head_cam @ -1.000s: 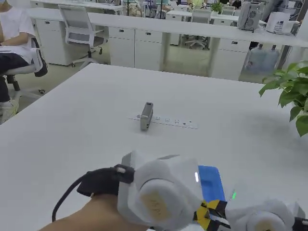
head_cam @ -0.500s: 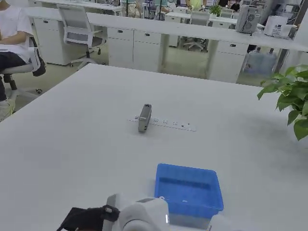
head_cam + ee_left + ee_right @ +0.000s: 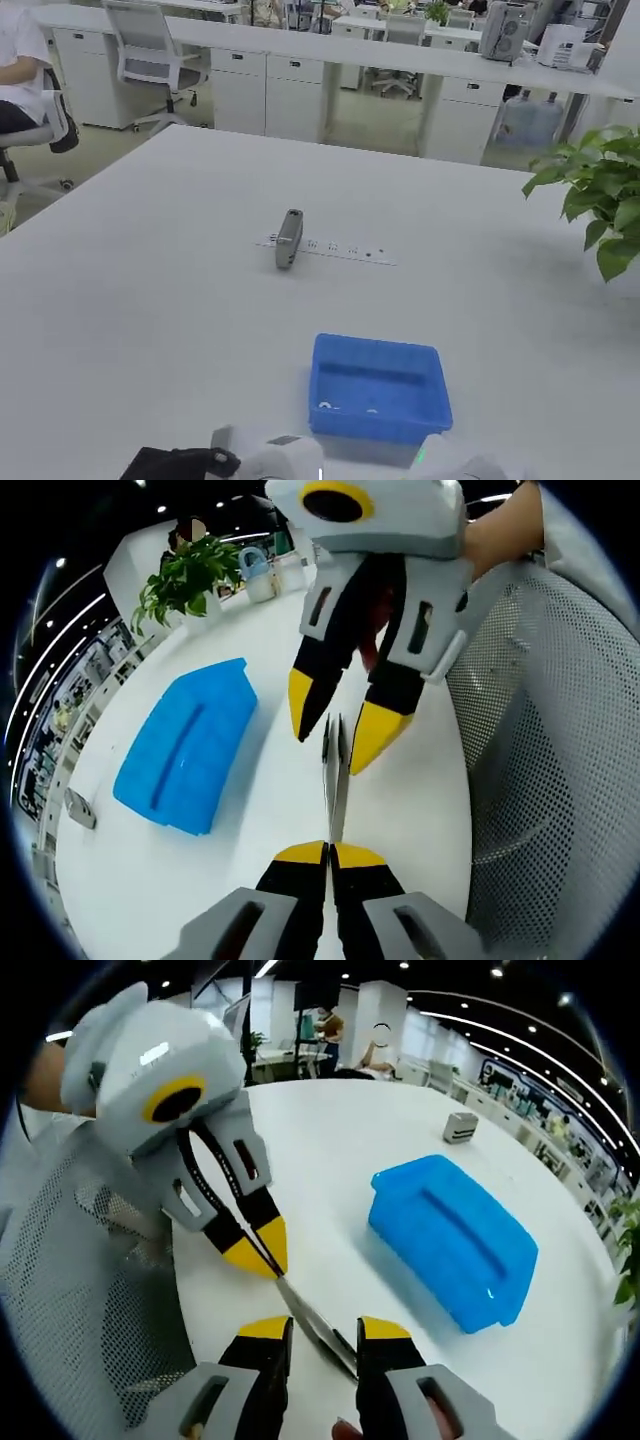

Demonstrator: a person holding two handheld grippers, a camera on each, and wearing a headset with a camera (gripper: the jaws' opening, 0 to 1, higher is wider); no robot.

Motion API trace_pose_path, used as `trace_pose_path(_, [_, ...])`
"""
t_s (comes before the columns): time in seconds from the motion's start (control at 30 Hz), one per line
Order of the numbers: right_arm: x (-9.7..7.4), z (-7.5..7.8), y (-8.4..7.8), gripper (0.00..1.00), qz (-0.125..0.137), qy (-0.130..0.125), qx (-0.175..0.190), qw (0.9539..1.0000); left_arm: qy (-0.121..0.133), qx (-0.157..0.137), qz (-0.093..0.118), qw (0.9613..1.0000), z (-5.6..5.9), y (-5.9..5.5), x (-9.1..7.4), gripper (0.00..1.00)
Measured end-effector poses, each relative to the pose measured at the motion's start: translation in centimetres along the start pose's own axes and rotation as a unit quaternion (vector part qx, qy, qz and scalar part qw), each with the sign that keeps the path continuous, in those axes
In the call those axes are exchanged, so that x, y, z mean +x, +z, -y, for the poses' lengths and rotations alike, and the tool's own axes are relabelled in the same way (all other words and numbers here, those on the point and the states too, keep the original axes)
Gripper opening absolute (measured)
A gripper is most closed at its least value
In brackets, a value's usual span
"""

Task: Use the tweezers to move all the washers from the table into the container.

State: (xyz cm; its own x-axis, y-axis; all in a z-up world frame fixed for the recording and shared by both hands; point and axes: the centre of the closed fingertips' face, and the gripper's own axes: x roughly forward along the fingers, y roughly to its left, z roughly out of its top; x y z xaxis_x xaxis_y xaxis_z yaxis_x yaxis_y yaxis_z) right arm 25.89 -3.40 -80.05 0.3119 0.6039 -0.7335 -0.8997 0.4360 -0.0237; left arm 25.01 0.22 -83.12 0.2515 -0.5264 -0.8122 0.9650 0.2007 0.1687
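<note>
A blue container [image 3: 378,388] stands on the white table [image 3: 150,300] in front of me, with two small pale rings [image 3: 325,406] on its floor. The two grippers sit at the bottom edge of the head view, left gripper [image 3: 270,462] and right gripper [image 3: 462,468]. My left gripper [image 3: 330,845] is shut on the metal tweezers [image 3: 333,775], which point forward. Facing it, my right gripper [image 3: 338,725] is open, its yellow tips on either side of the tweezers' points. In the right gripper view the tweezers [image 3: 318,1328] pass between the open right gripper [image 3: 325,1328] and the left gripper [image 3: 262,1255] grips them.
A grey block [image 3: 288,240] rests on a flat white strip [image 3: 345,251] mid-table. A potted plant [image 3: 590,195] stands at the right edge. A mesh chair back [image 3: 545,770] is close behind the grippers. A person sits far left [image 3: 20,70].
Both grippers have dropped from the middle of the head view to its bottom edge, uncovering the blue container. The head camera has shifted a little.
</note>
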Motion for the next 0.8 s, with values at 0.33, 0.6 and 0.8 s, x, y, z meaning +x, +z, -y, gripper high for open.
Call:
trace_pose_path(0.33, [-7.1, 0.3, 2.2, 0.44, 0.088, -0.060, 0.115, 0.9877, 0.037, -0.149, 0.014, 0.9880, -0.4, -0.1, -2.6, 0.29])
trace_pose_path(0.6, [-11.0, 3.0, 2.0, 0.61, 0.120, -0.124, 0.153, 0.9731, 0.166, -0.308, 0.110, 0.9301, -2.6, 0.2, -10.6, 0.75])
trace_pose_path(0.8, [-12.9, 4.8, 1.4, 0.72, 0.142, -0.165, 0.189, 0.9576, 0.260, -0.366, 0.184, 0.8744, -4.5, 0.3, -16.0, 0.99])
